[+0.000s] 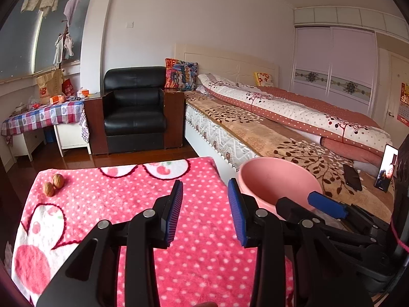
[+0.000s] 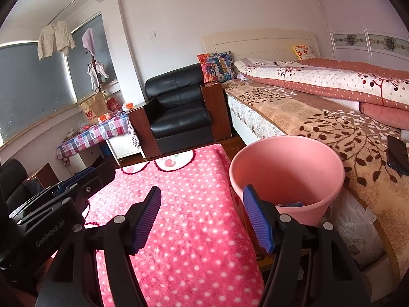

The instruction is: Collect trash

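1. Left wrist view: the left gripper [image 1: 205,211] hovers above the pink dotted cloth [image 1: 133,204], jaws spread and empty. It points toward the two walnuts [image 1: 53,184] at the cloth's far left corner — likely the trash still to be collected, though that is a judgement.
2. The walnuts lie touching each other, well apart from both grippers and from the pink bin [image 2: 286,176].
3. The right gripper [image 2: 202,220] also stands released with nothing between its pads; its right finger [image 2: 258,222] overlaps the bin's near rim in the right wrist view, a sensible place to let something drop.
4. The bin stands just beside the cloth's right edge, between table and bed [image 2: 332,133], so either hand can reach it without crossing the other.
5. Something bluish shows low inside the bin (it may be trash already dropped, but the finger hides most of it).
6. Around: a black armchair [image 1: 135,107], a checked side table [image 1: 43,116], a phone [image 2: 397,154] on the bed. Nothing lies on the cloth between the left gripper and the walnuts — the path looks free.
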### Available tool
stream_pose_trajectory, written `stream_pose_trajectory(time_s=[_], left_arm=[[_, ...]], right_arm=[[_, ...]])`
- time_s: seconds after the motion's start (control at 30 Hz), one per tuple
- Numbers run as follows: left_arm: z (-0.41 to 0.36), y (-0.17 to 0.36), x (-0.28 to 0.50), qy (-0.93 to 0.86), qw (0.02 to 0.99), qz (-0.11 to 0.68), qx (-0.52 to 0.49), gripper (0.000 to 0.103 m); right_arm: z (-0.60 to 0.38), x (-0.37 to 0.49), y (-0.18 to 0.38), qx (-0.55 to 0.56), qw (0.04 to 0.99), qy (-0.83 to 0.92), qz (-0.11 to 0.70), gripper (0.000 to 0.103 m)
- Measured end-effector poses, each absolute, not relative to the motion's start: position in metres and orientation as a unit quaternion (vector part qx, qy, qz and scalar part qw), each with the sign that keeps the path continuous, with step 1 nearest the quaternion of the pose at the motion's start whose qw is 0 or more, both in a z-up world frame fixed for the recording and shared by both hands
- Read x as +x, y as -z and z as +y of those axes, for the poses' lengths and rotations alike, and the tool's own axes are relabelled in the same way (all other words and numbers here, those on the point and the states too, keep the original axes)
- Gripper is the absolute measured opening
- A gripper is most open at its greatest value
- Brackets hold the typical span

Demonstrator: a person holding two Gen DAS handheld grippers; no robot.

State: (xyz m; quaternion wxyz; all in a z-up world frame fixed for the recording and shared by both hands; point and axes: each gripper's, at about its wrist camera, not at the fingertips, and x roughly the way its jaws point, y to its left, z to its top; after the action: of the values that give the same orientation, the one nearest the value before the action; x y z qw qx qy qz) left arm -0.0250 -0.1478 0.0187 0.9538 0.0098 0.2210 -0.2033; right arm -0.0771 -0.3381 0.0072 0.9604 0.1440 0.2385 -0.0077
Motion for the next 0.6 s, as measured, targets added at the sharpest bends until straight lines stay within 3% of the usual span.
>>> stream_pose_trajectory(time_s=[0.6], left_arm=[[-0.111, -0.009, -0.022, 0.169, 0.958, 0.233, 0.0, 0.037]], right_arm=[[-0.304, -0.077, -0.005, 0.129, 0.962, -0.017, 0.238, 0.067]])
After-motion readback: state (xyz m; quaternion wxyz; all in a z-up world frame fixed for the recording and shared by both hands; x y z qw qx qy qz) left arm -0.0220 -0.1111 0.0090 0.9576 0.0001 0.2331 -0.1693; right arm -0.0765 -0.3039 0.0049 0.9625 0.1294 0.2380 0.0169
